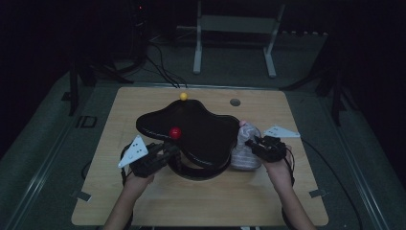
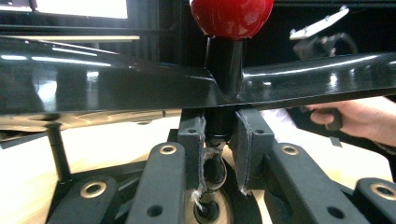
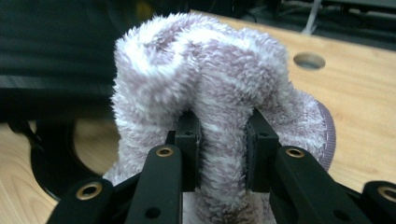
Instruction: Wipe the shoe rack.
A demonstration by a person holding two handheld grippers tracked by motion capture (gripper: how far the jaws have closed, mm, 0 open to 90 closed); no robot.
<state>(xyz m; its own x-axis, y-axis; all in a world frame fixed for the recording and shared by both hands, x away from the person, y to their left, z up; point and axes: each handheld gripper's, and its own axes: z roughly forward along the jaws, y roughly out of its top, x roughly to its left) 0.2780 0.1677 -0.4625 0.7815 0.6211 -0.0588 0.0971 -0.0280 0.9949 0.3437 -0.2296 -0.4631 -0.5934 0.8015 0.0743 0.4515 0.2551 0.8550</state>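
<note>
Both forearms reach in from the near edge of the table point(image 1: 201, 206). Left gripper point(image 2: 219, 135) is clamped on the black post under the red knob point(image 2: 232, 16) of the black lid point(image 1: 191, 132); right gripper point(image 3: 223, 135) pinches the fluffy cloth point(image 3: 210, 84), just beside that lid's right edge.

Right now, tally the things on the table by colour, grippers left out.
Black: 1, the wavy stand
Red: 1, the red knob
Yellow: 1, the yellow knob
Lilac-white: 1, the fluffy cloth
Total: 4
</note>
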